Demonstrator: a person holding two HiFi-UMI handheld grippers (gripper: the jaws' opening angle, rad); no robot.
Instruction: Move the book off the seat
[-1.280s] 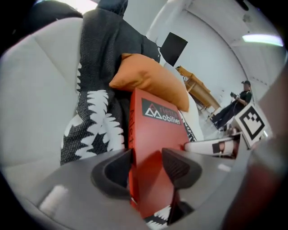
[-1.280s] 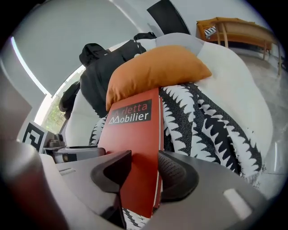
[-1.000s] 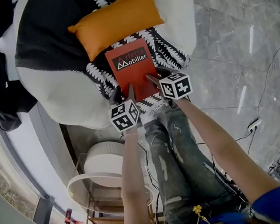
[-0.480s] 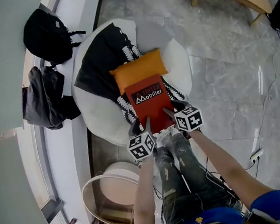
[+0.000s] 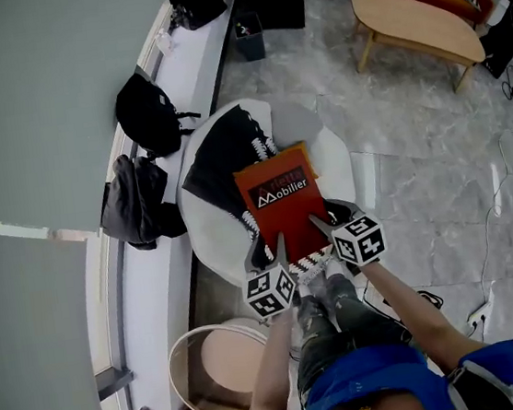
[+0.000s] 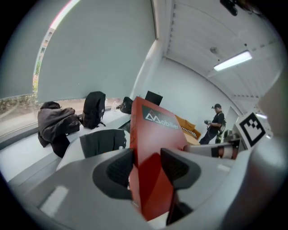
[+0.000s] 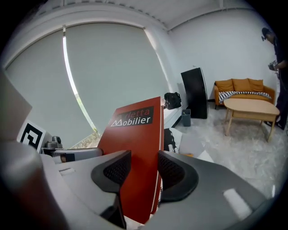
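White round seat (image 5: 213, 240), black-and-white throw (image 5: 222, 152) across it. Red book (image 5: 281, 201) held up over seat, between both grippers. Left gripper (image 6: 147, 166): fingers (image 6: 118, 170) clamped on book's near left corner. Right gripper (image 7: 145, 170): fingers (image 7: 174, 173) clamped on near right corner.

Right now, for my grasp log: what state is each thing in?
red book: held tilted up over the seat, gripped at its near edge.
left gripper: fingers shut on the red book.
right gripper: fingers shut on the red book.
throw: draped over the seat.
black backpack: upright on the ledge.
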